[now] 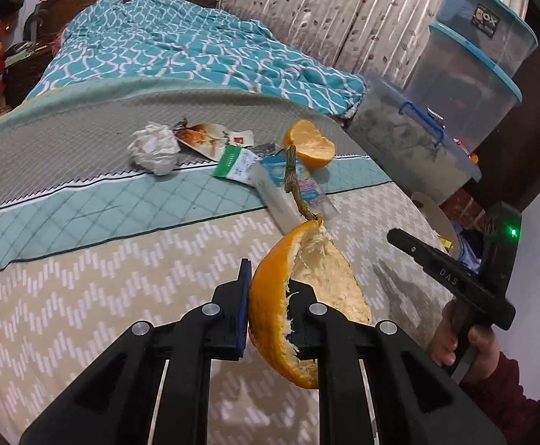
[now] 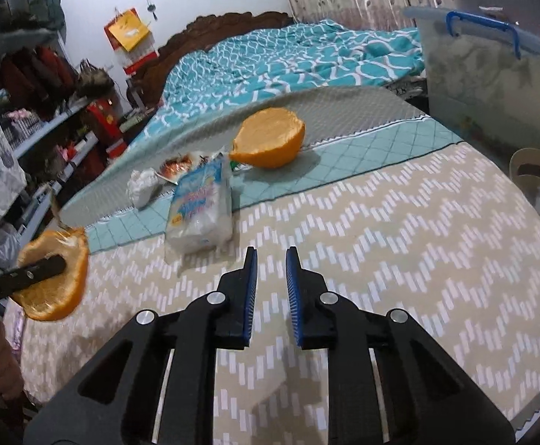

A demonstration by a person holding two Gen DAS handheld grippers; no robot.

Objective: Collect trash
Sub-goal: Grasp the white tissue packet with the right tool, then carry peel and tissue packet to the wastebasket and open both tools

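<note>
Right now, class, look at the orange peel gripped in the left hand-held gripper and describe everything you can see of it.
The orange peel is a curved, cup-shaped half shell, bright orange outside with pale, ragged pith inside. A thin brownish stem sticks up from its top. The left hand-held gripper is shut on its wall, one blue-padded finger outside and one inside. It hangs lifted clear of the patterned bedcover, standing roughly on edge, touching nothing else.
</note>
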